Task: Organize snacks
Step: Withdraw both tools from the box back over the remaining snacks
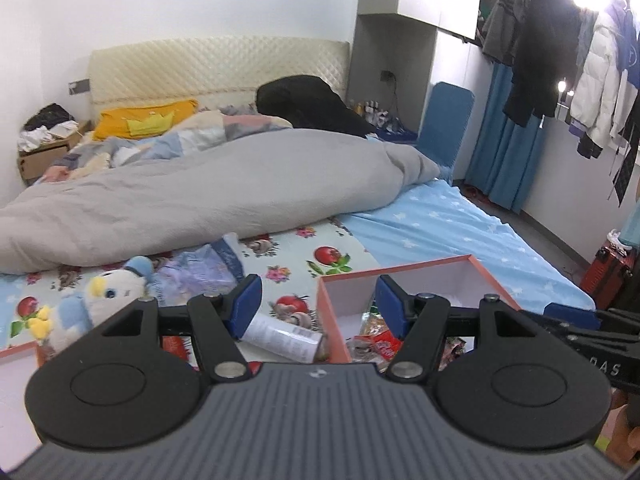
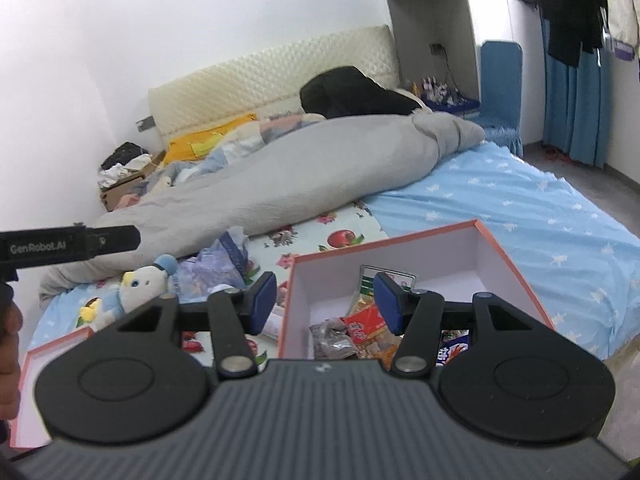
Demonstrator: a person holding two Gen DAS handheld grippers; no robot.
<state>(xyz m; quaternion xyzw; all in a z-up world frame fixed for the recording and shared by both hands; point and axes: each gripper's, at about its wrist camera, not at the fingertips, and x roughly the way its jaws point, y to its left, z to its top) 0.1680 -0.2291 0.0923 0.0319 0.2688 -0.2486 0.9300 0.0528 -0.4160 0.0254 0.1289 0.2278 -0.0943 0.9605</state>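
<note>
Left gripper (image 1: 316, 304) spread, holding nothing, above the near-left corner of the pink-rimmed box (image 2: 516, 272). Right gripper (image 2: 326, 300) spread, empty, over the box. Snack packets (image 2: 362, 326) piled inside its near end. White tube (image 1: 282, 336) lies just left of the box; duck plush (image 1: 100, 300) further left

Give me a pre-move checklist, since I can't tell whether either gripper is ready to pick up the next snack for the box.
1. Left gripper open and empty: ok.
2. Right gripper open and empty: ok.
3. Pink box open with free space inside: ok.
4. Snack packets already lying in the box: ok.
5. White canister outside the box, reachable beside its wall: ok.
6. More loose snacks left on the bed: cannot tell.
</note>
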